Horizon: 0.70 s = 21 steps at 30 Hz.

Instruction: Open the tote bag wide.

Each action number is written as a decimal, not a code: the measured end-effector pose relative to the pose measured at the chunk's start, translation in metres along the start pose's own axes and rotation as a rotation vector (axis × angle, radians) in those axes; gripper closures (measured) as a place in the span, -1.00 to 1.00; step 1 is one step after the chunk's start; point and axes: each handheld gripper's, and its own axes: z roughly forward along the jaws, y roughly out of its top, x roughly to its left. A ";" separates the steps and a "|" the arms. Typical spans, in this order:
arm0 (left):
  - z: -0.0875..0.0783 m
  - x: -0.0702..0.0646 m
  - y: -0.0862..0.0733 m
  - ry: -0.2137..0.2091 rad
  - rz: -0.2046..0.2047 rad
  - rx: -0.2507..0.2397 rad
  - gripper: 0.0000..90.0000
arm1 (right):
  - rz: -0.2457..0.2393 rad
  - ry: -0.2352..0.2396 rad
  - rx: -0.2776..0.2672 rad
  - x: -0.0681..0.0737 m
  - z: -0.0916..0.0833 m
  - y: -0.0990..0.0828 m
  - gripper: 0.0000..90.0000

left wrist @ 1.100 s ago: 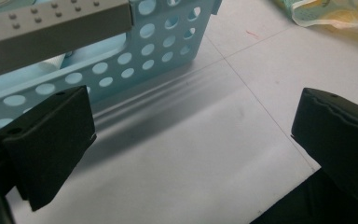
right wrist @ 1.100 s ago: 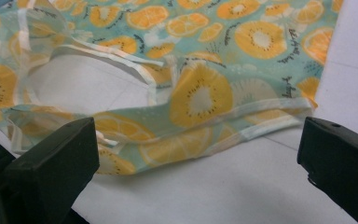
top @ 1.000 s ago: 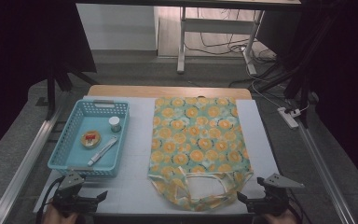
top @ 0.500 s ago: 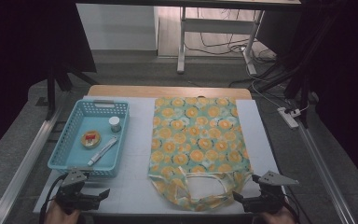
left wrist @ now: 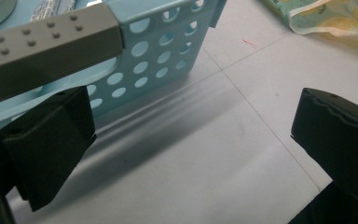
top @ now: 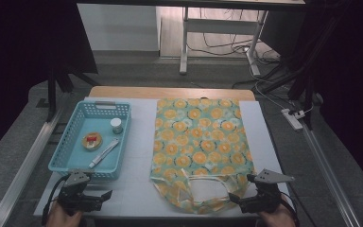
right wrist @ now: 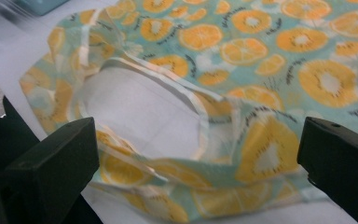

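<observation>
The orange-slice-patterned fabric tote bag (top: pixel 201 146) lies flat on the white surface (top: pixel 137 189), long axis running away from the person, its handle end nearest. The right gripper (top: pixel 238 202), jaws wide apart, sits just beside that handle loop; the left gripper (top: pixel 105 195), also spread open, points at the light-blue perforated plastic basket (top: pixel 71 166).

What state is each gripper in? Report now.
Left gripper: open, holding nothing, beside the blue basket.
Right gripper: open, holding nothing, at the bag handle.
</observation>
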 end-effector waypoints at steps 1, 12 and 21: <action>0.000 0.000 0.000 -0.001 -0.002 -0.002 -1.00 | -0.003 0.005 0.002 0.001 0.001 0.002 -1.00; 0.001 0.001 0.001 0.010 0.004 -0.016 -1.00 | -0.033 0.070 0.022 0.012 0.022 0.018 -1.00; 0.000 0.001 0.001 0.035 0.005 -0.024 -1.00 | -0.092 0.148 0.083 0.028 0.045 0.029 -1.00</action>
